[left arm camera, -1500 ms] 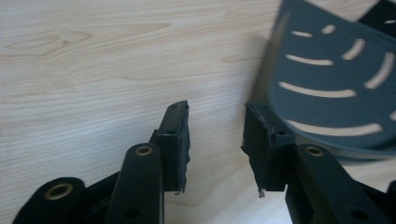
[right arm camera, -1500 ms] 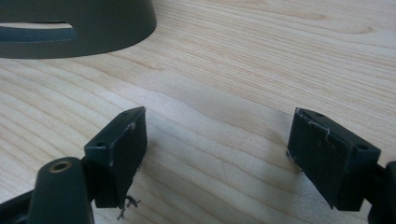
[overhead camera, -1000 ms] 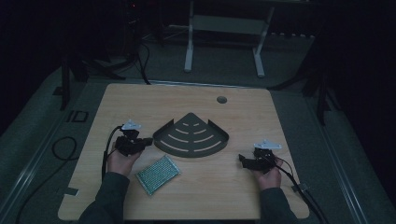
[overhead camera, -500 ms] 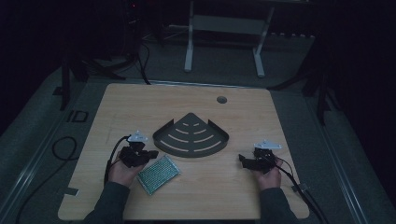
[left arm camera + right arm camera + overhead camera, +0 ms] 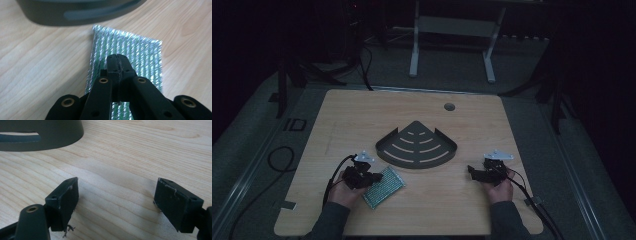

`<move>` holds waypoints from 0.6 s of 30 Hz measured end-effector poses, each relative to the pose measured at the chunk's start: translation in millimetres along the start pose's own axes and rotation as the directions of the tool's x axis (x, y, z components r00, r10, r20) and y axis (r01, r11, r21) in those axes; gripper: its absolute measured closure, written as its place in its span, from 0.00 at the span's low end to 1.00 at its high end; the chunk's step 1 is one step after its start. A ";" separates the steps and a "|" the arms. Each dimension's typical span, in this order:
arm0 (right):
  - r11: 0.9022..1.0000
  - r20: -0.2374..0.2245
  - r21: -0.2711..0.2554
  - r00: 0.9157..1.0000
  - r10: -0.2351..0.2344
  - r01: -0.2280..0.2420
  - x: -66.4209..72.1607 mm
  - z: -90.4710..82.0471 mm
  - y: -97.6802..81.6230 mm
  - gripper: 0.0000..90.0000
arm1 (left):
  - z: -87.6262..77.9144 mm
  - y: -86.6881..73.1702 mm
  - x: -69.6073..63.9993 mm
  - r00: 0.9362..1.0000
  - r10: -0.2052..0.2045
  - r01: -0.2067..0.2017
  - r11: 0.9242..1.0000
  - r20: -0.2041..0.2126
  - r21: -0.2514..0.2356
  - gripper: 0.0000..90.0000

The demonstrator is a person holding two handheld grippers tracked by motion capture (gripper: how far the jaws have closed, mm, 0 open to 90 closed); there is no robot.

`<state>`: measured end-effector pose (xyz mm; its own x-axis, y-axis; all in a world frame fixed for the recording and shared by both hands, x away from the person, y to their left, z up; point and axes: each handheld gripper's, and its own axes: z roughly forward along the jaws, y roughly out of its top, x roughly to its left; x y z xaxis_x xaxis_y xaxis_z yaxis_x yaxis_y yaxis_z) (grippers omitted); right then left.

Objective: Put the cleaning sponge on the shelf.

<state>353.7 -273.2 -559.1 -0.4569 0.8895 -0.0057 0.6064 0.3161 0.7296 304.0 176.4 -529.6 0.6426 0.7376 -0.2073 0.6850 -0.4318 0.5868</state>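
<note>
Two tongs work the table [image 5: 462, 210]: the left gripper [image 5: 117, 58], jaws pressed together, hangs over the green board [image 5: 145, 50] with nothing visibly pinched; the right gripper [image 5: 116, 202] gapes empty over bare wood; the dark tray [image 5: 75, 12] just beyond the board risks a bump.

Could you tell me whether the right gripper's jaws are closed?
No, the right gripper has its jaws wide apart, with bare wooden table between them.
</note>
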 end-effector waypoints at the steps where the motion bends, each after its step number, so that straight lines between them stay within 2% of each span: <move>1: 1.000 0.000 0.000 1.000 0.001 -0.001 0.1 0.0 0.0 0.21 | 0.0 -0.7 0.9 1.000 -0.011 0.011 1.000 0.005 -0.007 1.00; 9: 1.000 0.000 0.000 1.000 0.000 0.000 0.0 0.0 0.0 0.21 | -5.4 -3.7 8.3 0.999 -0.022 0.022 1.000 -0.035 0.001 1.00; 18: 1.000 0.000 0.000 1.000 0.001 -0.001 0.1 0.0 0.0 0.21 | -14.8 -6.4 27.8 0.997 -0.028 0.029 0.999 -0.068 0.019 1.00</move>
<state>353.7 -273.1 -559.1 -0.4565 0.8897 -0.0049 0.6066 0.3153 0.7298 312.5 207.3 -527.6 0.5986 0.7829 -0.1698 0.7096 -0.4197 0.5660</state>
